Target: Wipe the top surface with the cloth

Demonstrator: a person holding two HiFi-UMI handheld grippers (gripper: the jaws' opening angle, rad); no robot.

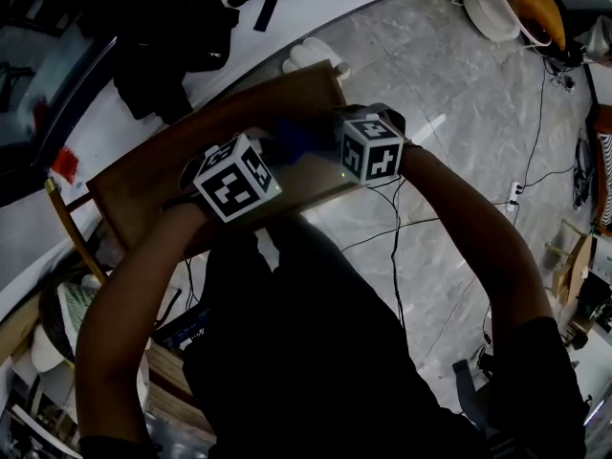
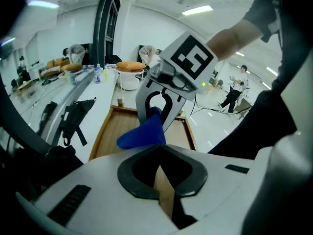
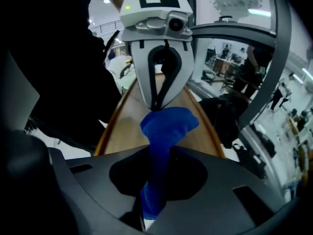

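My left claw and right claw are both clamped on the blue cloth, holding it bunched between them over the wooden worktop so I can lower it and wipe

In the head view the cloth is only a blurred blue smear between the left claw and right claw, whose jaws lie hidden beneath their own bodies. The person's torso and arms cover the desk's near edge. In the right gripper view the cloth's lower end runs off the bottom edge. The distant people are too small to tell apart.
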